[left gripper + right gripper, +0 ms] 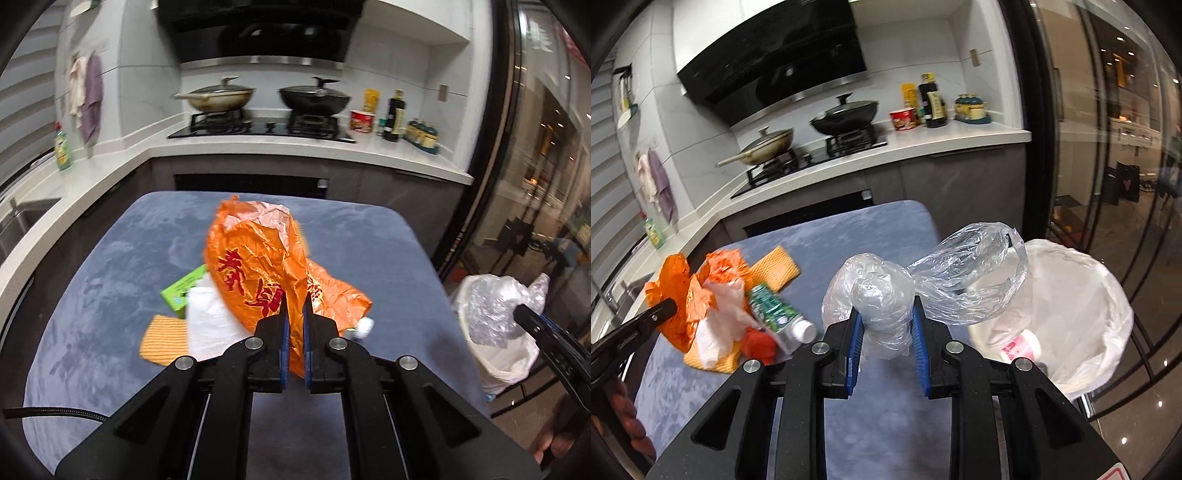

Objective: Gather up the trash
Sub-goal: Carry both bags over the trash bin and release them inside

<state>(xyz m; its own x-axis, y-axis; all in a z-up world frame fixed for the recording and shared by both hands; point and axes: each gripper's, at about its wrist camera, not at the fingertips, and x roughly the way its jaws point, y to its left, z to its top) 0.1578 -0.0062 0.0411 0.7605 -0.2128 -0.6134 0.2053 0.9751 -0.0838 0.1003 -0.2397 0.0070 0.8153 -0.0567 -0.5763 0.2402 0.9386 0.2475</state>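
Trash is in both grips at once. Nearest the right wrist camera, the right hand-held gripper (pixel 886 325) is clamped partway on a crumpled clear plastic bag (pixel 882 306), whose loose end trails toward the white-lined bin (pixel 1108 295) just off the tabletop's (pixel 849 229) right edge, probably so it can drop straight in. A paper cup already lies inside the liner. The left hand-held gripper (pixel 294 314) is pinched nearly closed on an orange plastic bag (pixel 258 258), held up off the blue cloth. Beyond it on the tabletop lie more scraps: a green-labelled bottle (pixel 775 317), white wrapping, a yellow striped sponge cloth (pixel 775 271) and a green packet (pixel 181 291). Farther back, two lidded pans sit on the hob.
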